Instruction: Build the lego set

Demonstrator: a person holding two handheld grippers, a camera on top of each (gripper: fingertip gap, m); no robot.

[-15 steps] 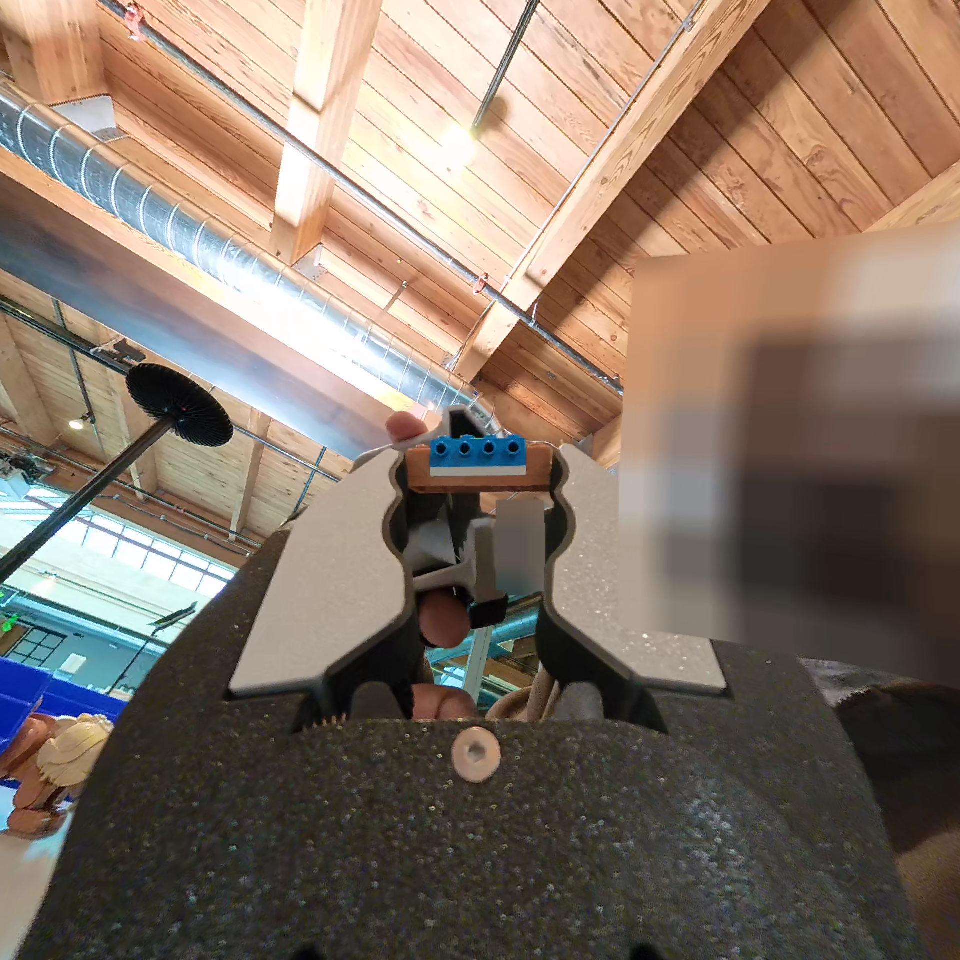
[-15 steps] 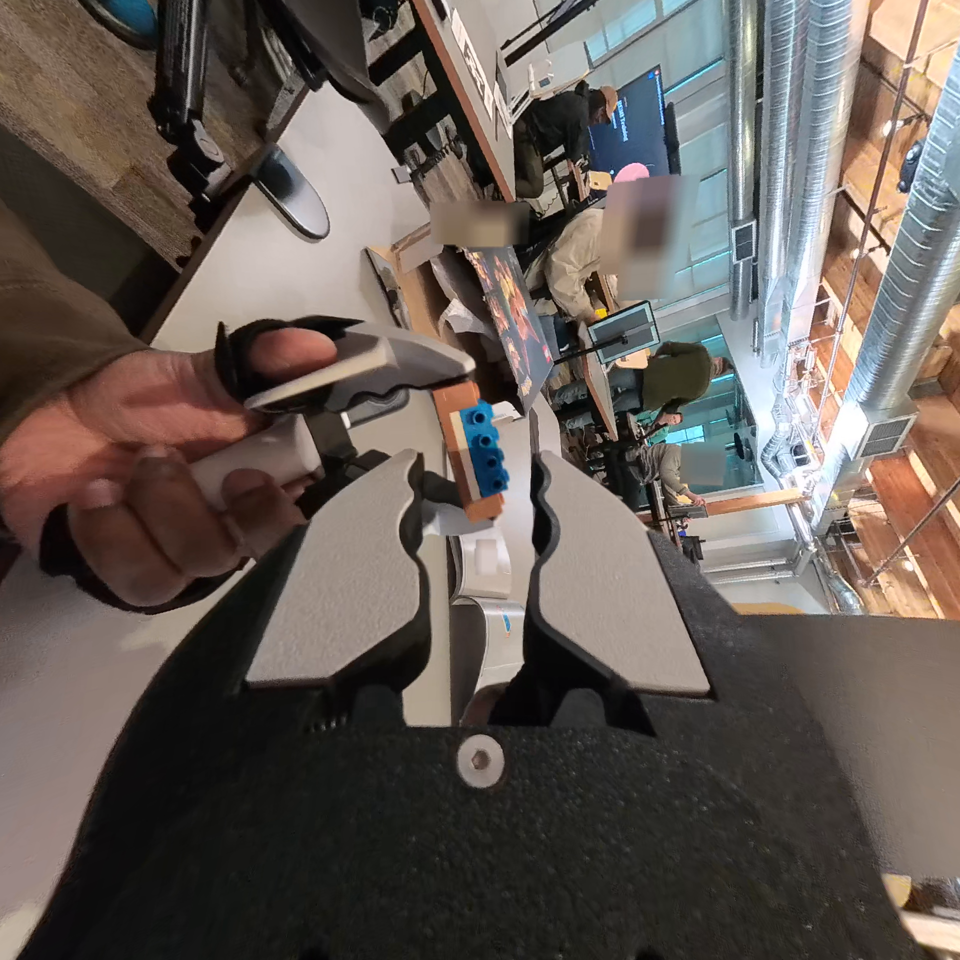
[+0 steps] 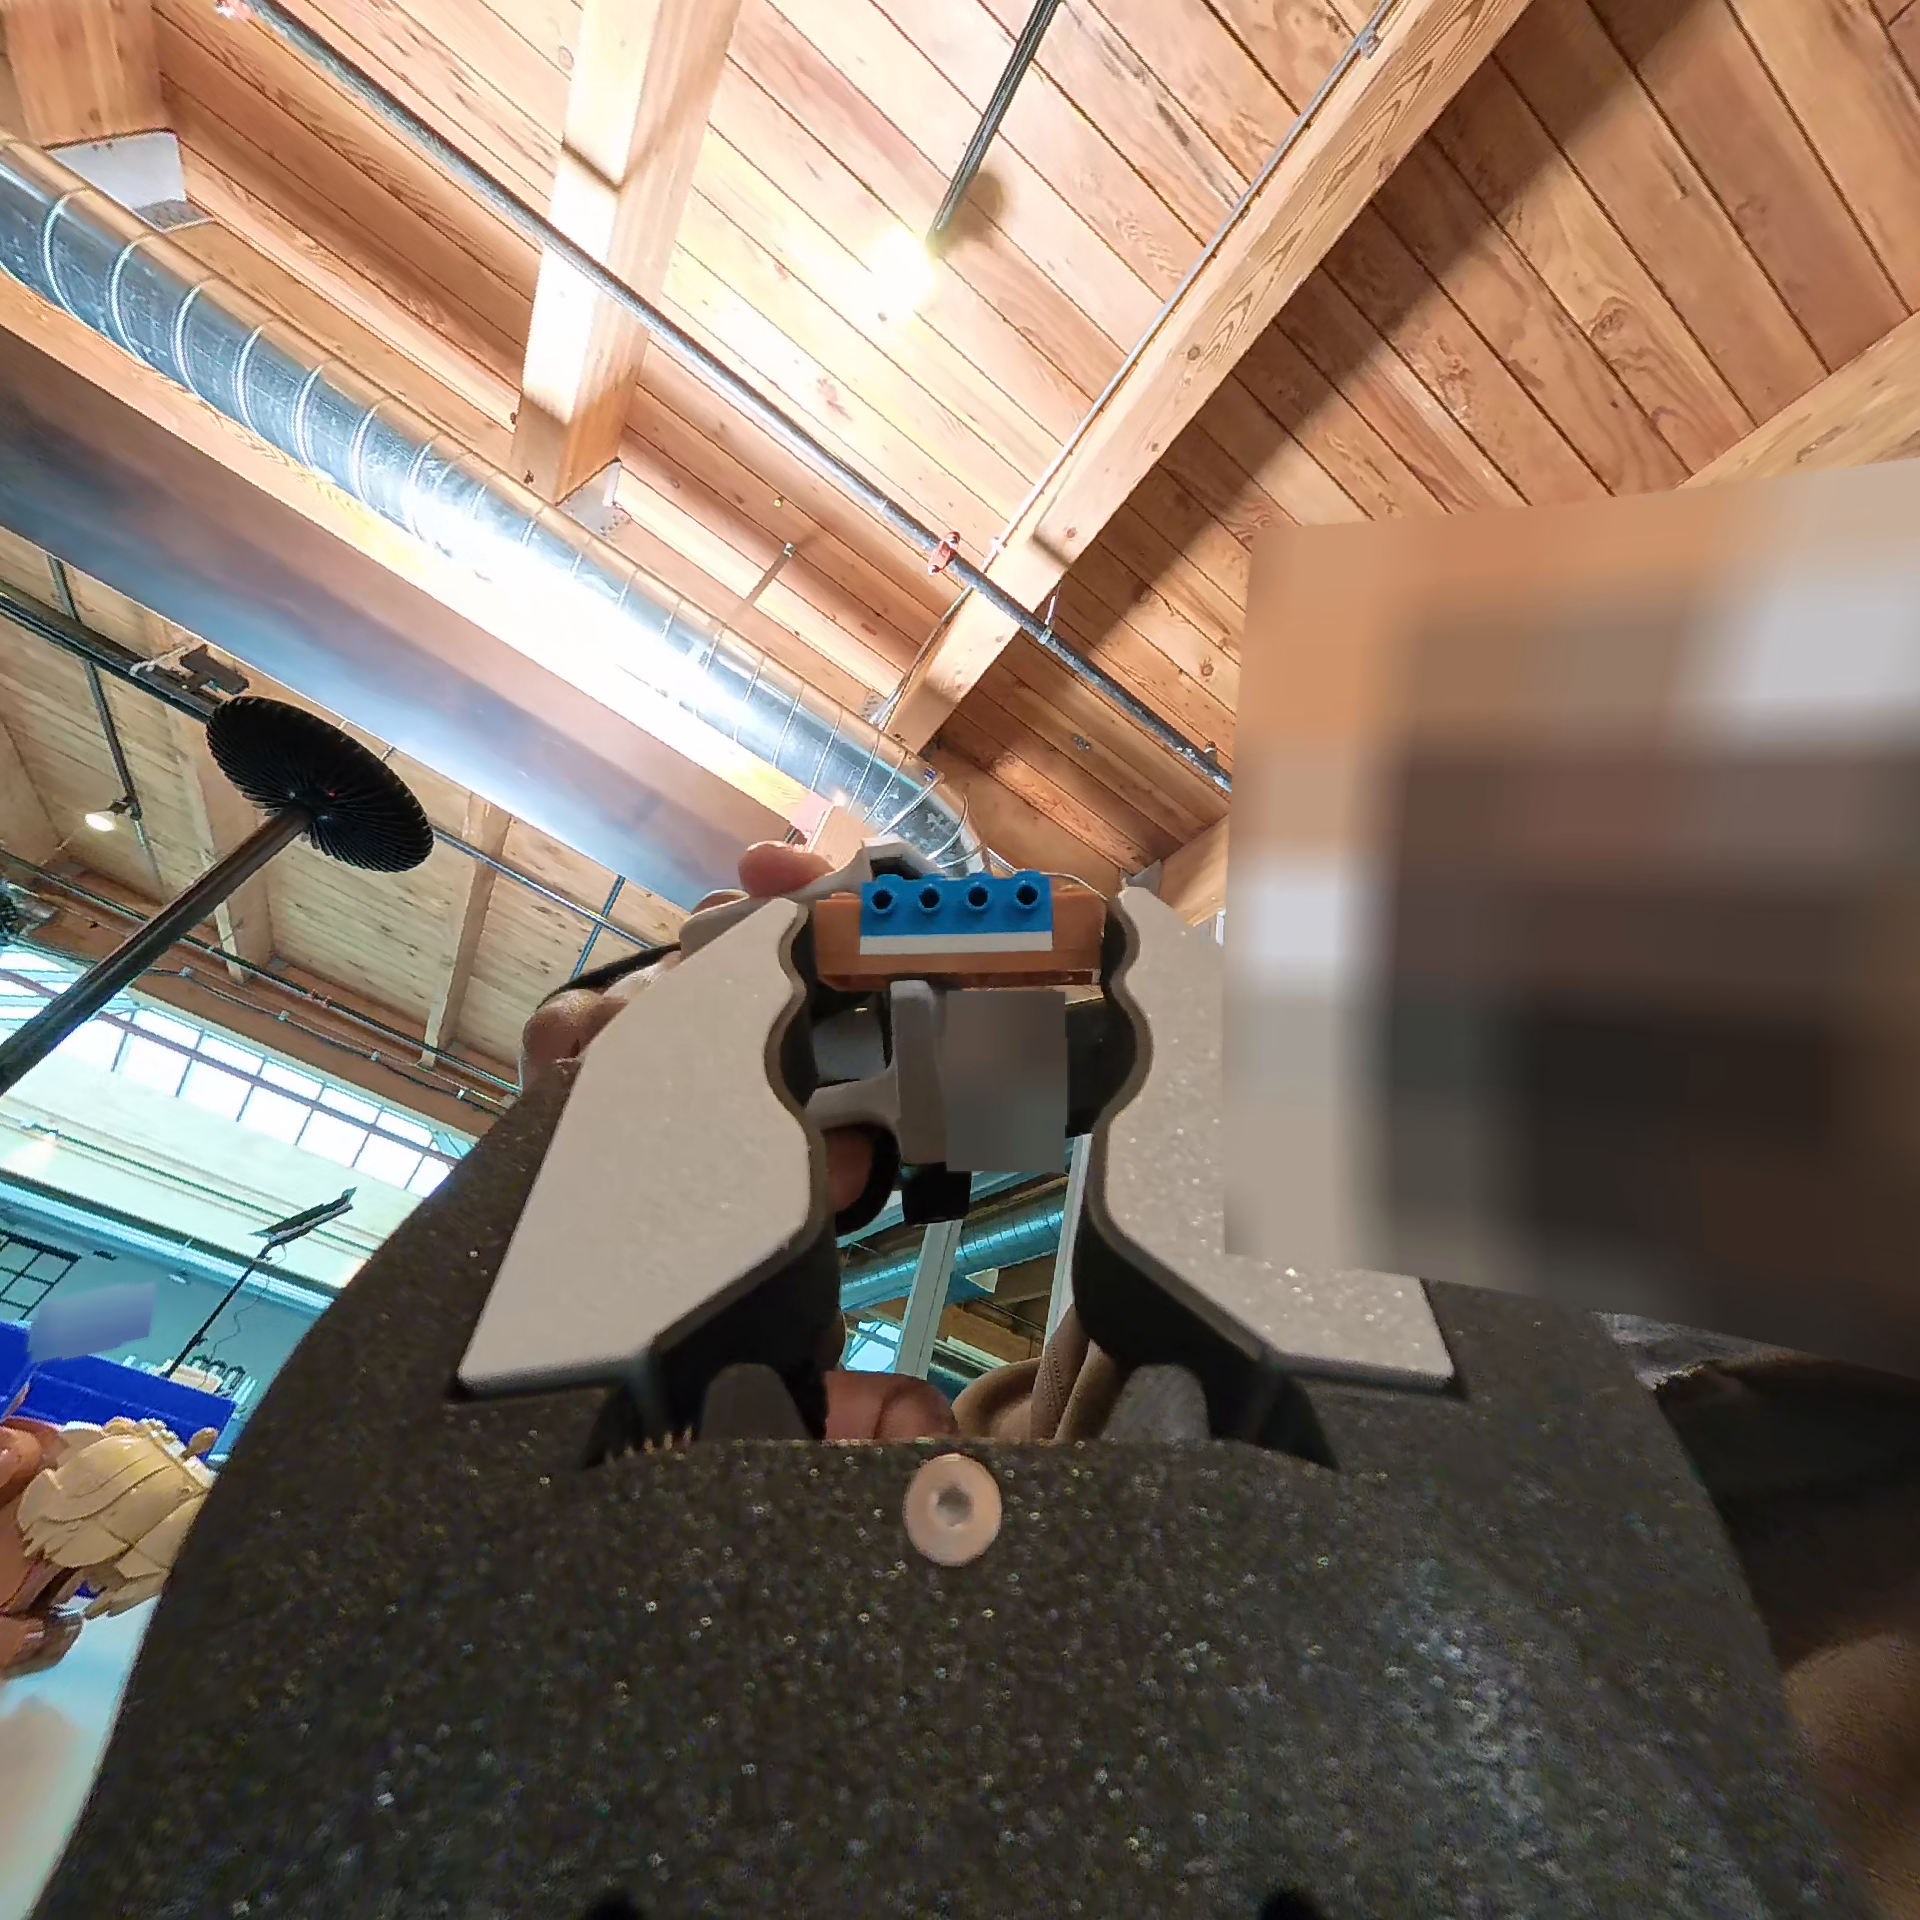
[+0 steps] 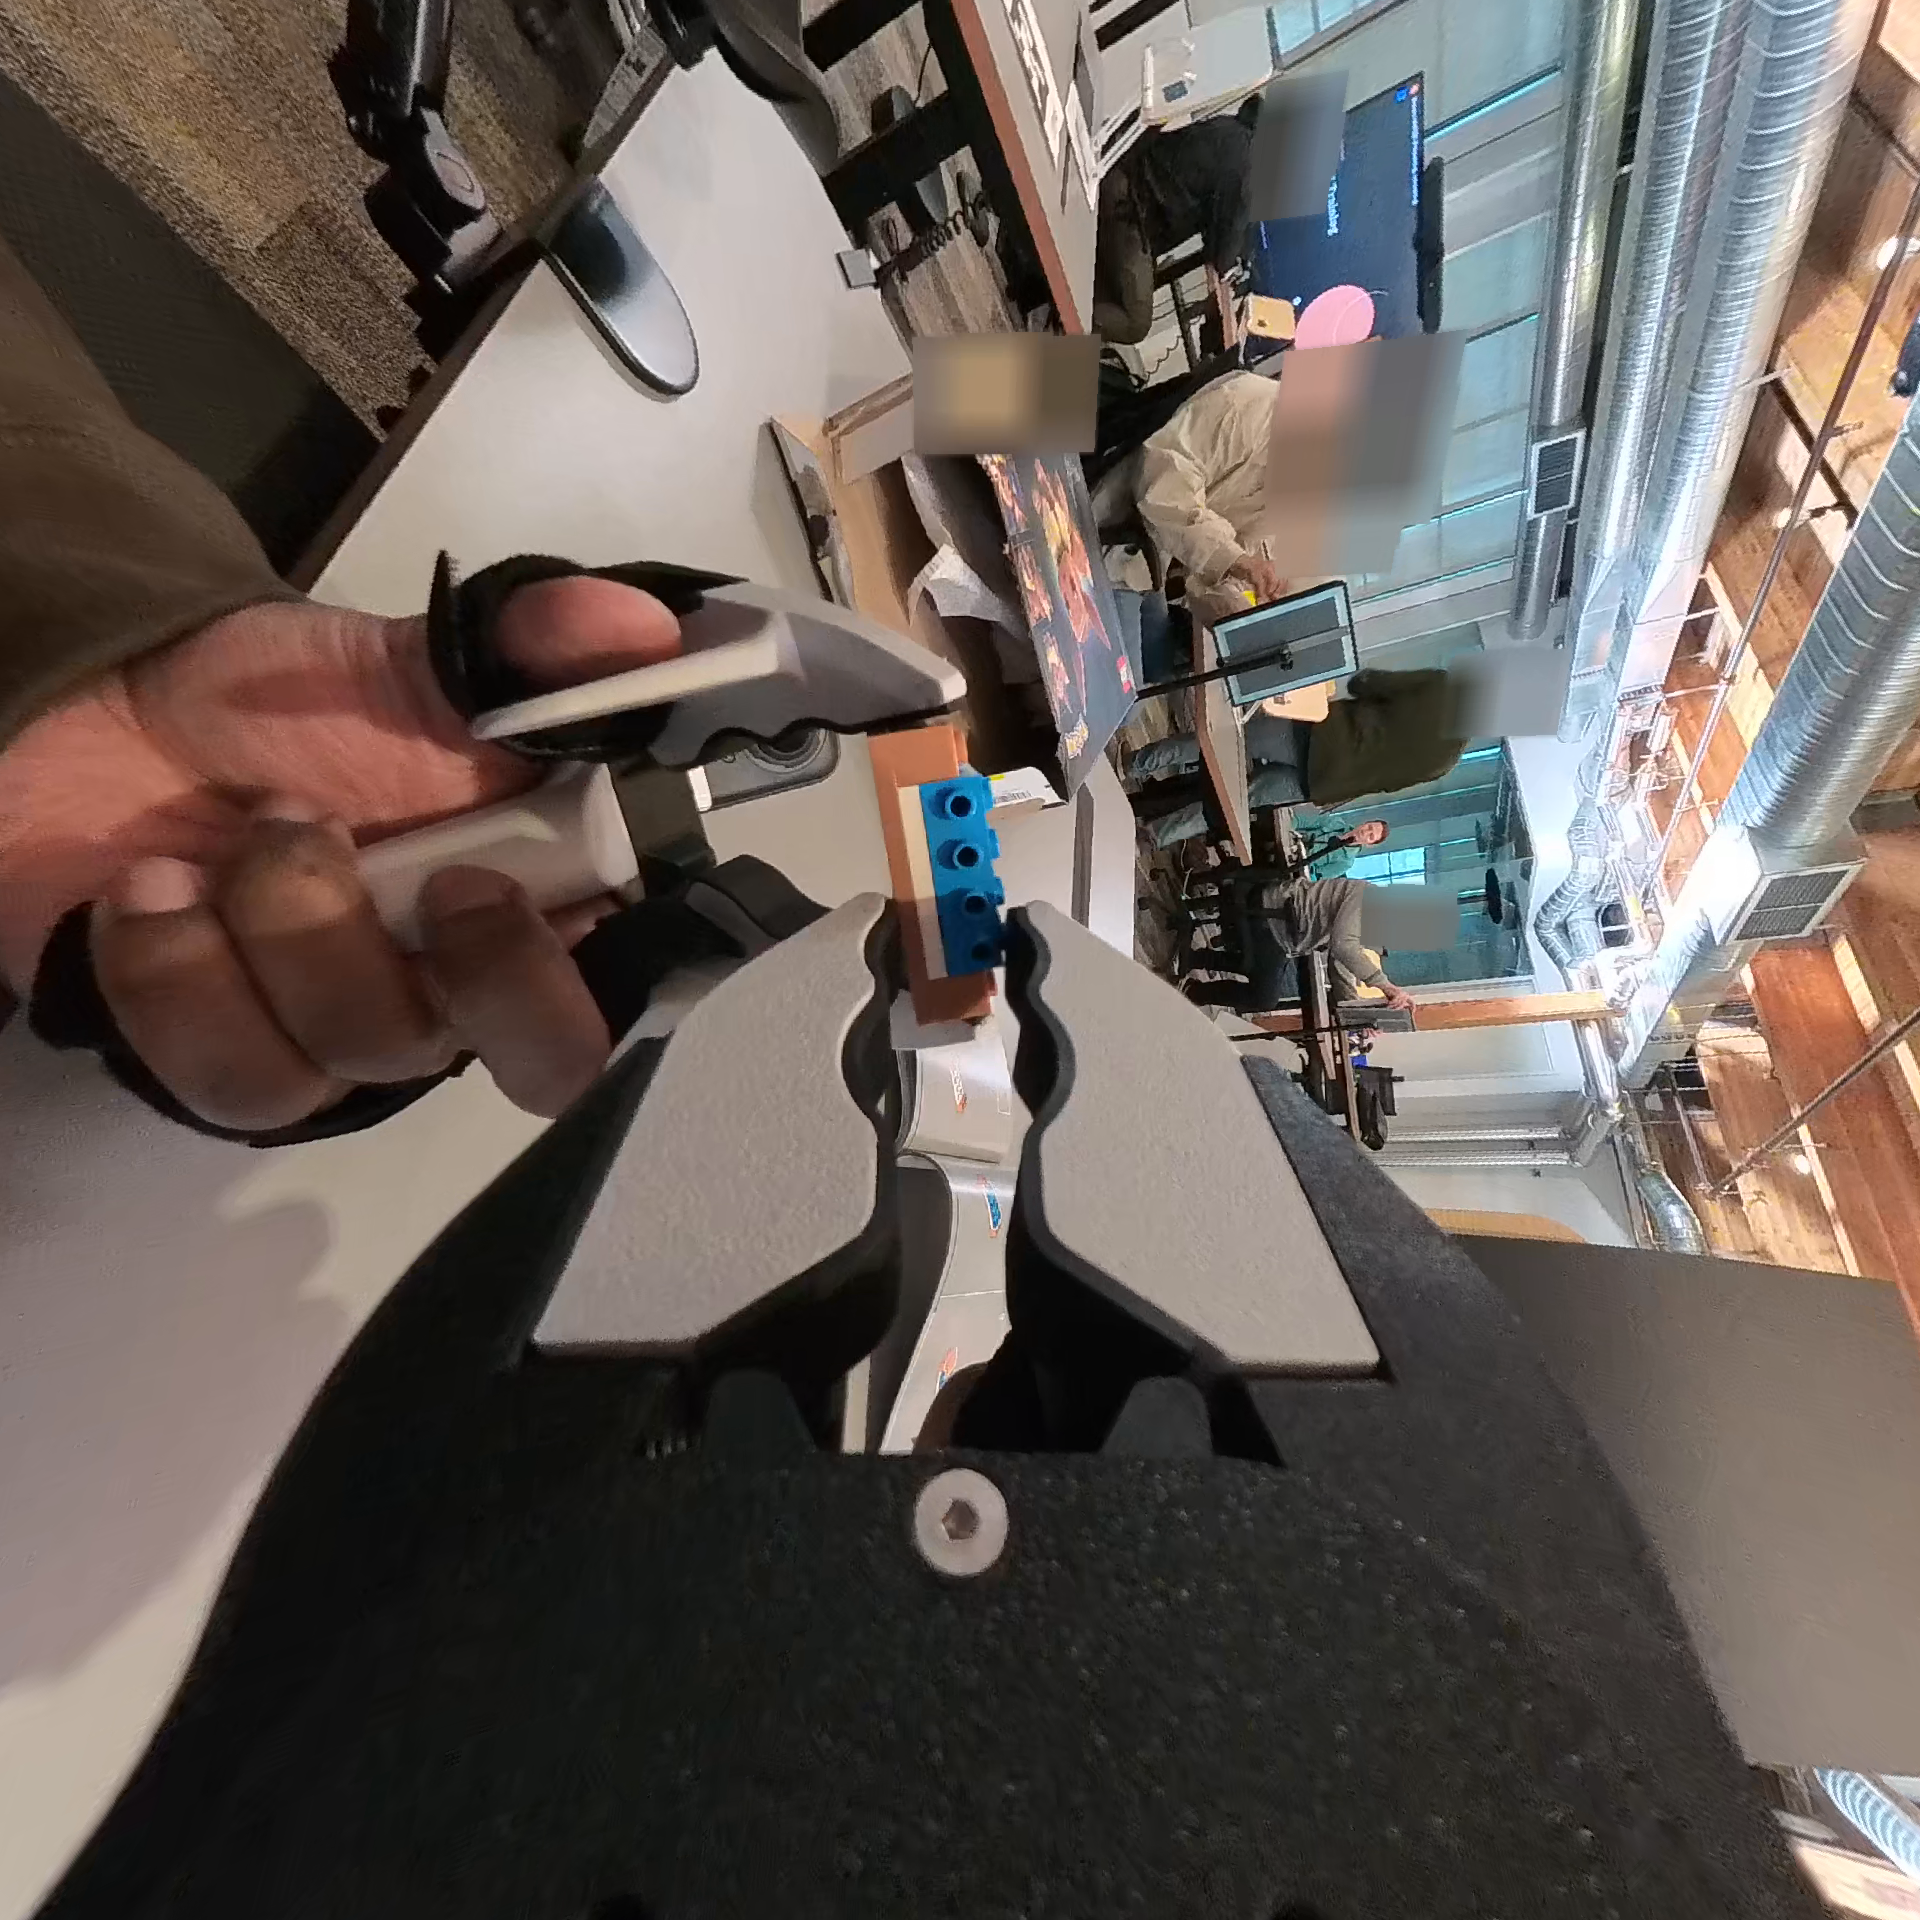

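One lego piece [image 3: 956, 928], a brown plate carrying one white strip and one blue brick with four studs, sits clamped end to end between my left claw's [image 3: 958, 928] fingertips, raised toward the wooden ceiling [image 3: 1351, 312]. My right claw [image 4: 948, 935] has narrowed around that piece's [image 4: 951, 883] lower end; whether it grips I cannot tell. I read no writing on it.

Tan lego figure [image 3: 99, 1496] cut off by left edge, partly hidden

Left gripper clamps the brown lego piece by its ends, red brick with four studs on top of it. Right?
Not quite: the four-stud brick is blue, not red, as the left wrist view shows. The left gripper does clamp the brown lego piece by its ends.
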